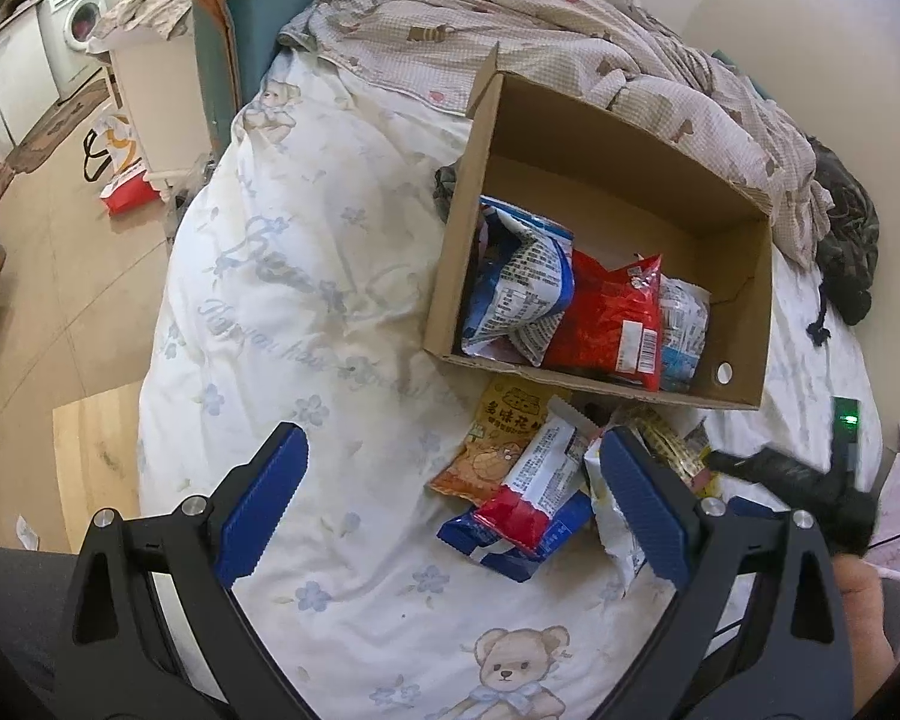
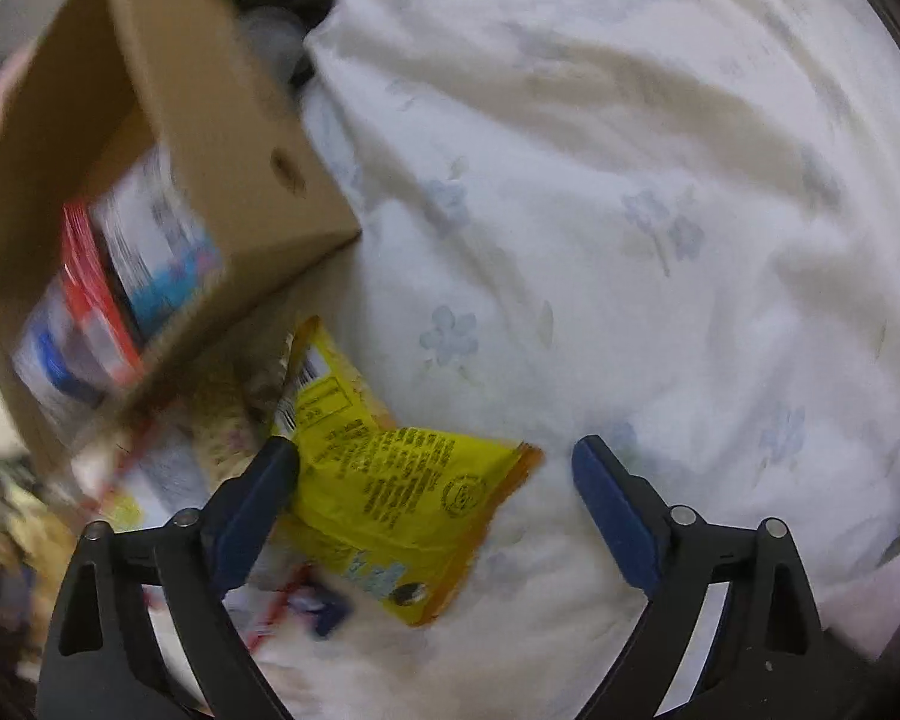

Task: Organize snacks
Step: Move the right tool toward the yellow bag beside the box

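The right gripper (image 2: 435, 459), jaws spread and empty, points down at a yellow snack packet (image 2: 384, 498) on the quilt (image 2: 630, 180), lying across the gap toward its left finger.

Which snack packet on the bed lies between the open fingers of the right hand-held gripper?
The yellow packet. The other loose packets lie outside the right hand-held gripper.
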